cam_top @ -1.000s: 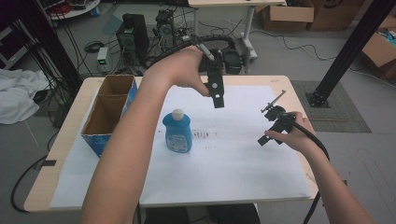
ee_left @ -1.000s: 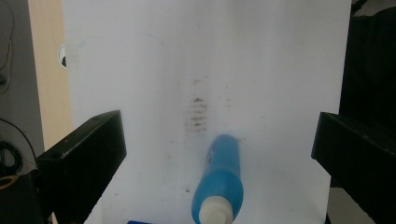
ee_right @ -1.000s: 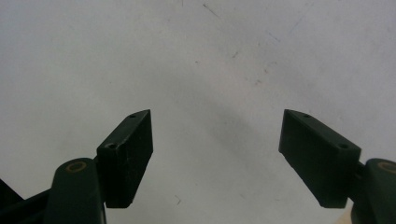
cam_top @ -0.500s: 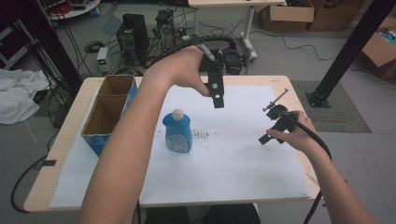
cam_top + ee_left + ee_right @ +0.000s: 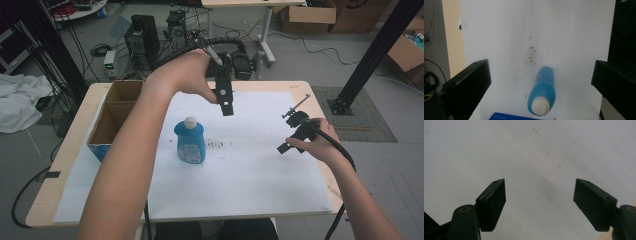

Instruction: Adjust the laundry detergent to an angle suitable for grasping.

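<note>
Count: 1 blue bottle (image 5: pixel 190 142) w/ a white cap, upright on the white sheet (image 5: pixel 250 175) that covers most of the table (image 5: pixel 60 185). 1 cardboard box (image 5: pixel 114 120), 2 compartments, at the table's left edge, blue on its outer side; can't tell what's in it. 2 grippers, one per hand.

My left gripper (image 5: pixel 226 102) is up in the air over the sheet's far-middle part, pointed down, my left hand (image 5: pixel 192 75) wrapped round its top. In the left gripper view its jaws are spread wide, one at each side of the frame, nothing between them but sheet. The bottle (image 5: pixel 542 95) sits below & between them, well apart from both, cap toward the camera. A patch of brownish smudges (image 5: pixel 531 55) marks the sheet just past the bottle.

My right gripper (image 5: pixel 284 148) is low near the sheet's right edge, in my right hand (image 5: pixel 316 146), aimed left-ish, cable trailing back along my forearm. In the right gripper view its jaws are also wide apart & empty, only bare sheet w/ a few tiny specks ahead; not touching anything I can see.
</note>
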`<state>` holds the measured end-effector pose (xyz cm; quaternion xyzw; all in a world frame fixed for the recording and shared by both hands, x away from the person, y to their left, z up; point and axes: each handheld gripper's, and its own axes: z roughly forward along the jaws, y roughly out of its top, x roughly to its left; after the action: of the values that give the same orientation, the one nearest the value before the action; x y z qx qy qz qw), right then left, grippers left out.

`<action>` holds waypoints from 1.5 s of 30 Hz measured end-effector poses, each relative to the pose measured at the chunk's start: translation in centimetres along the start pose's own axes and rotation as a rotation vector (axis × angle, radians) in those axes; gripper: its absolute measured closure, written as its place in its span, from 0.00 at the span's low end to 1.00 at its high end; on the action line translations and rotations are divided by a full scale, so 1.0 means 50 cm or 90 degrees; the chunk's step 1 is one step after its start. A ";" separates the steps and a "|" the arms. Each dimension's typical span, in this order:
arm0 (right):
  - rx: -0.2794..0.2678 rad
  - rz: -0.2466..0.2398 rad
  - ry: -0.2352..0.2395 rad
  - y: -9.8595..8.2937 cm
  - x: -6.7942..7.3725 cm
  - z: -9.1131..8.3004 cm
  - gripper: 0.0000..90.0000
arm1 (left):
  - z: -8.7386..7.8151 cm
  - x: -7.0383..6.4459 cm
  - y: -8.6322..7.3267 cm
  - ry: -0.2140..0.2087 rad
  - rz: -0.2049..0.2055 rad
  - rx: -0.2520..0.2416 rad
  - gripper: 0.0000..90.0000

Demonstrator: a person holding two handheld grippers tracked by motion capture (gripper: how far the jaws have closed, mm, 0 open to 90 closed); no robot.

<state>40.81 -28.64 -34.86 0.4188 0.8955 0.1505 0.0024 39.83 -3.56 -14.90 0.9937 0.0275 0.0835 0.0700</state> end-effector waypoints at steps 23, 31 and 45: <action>-0.005 -0.004 0.000 0.001 0.009 -0.004 0.29 | -0.007 -0.009 -0.026 -0.001 -0.015 0.003 0.04; -0.005 -0.002 0.000 0.001 0.010 -0.004 0.29 | -0.009 -0.009 -0.026 -0.004 -0.015 0.003 0.04; -0.006 -0.002 -0.003 0.001 0.005 -0.007 0.29 | -0.008 -0.009 -0.024 -0.003 -0.009 0.002 0.04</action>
<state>40.64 -28.49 -34.48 0.4176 0.8954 0.1541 0.0067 39.26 -2.36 -14.75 0.9938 0.0347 0.0806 0.0688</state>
